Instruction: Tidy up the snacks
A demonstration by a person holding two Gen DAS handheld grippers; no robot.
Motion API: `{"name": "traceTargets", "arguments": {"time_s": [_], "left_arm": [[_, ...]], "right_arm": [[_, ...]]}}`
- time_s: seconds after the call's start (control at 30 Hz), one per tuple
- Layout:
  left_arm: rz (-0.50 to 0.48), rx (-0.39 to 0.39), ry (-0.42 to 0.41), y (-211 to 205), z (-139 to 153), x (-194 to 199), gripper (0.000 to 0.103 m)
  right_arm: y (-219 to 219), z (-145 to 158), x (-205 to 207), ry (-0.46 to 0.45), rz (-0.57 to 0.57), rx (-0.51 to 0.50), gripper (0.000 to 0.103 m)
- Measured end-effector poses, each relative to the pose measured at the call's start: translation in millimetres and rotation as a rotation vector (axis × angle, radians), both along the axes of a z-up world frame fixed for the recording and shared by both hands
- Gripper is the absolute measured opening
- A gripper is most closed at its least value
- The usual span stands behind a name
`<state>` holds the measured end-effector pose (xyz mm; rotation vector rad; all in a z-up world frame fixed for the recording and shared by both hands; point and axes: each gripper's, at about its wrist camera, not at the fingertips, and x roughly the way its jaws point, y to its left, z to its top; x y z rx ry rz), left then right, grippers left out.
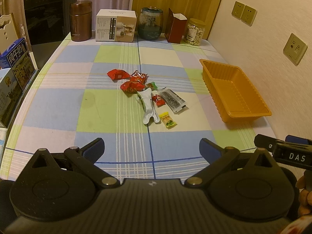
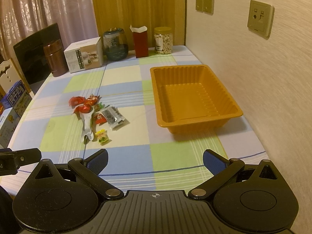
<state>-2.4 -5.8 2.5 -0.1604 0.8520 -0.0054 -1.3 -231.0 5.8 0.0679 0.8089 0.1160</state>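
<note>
A heap of small snack packets lies mid-table on the checked cloth: red wrappers, a white pouch, a grey sachet and a yellow packet nearest me. It also shows in the right wrist view. An empty orange tray stands at the right by the wall. My left gripper is open and empty, short of the heap. My right gripper is open and empty, near the table's front edge, short of the tray.
Along the far edge stand a brown canister, a white box, a glass jar, a red carton and a nut jar. Milk boxes and a black appliance line the left side. The wall runs along the right.
</note>
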Motion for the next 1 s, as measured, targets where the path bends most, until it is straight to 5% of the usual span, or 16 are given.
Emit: {"name": "traceTargets", "arguments": {"time_s": [1.0], "left_arm": [[0.005, -0.017, 0.002, 0.3, -2.9, -4.8, 0.103]], "right_arm": [[0.4, -1.9, -0.3, 0.001, 0.0, 0.001, 0.103]]}}
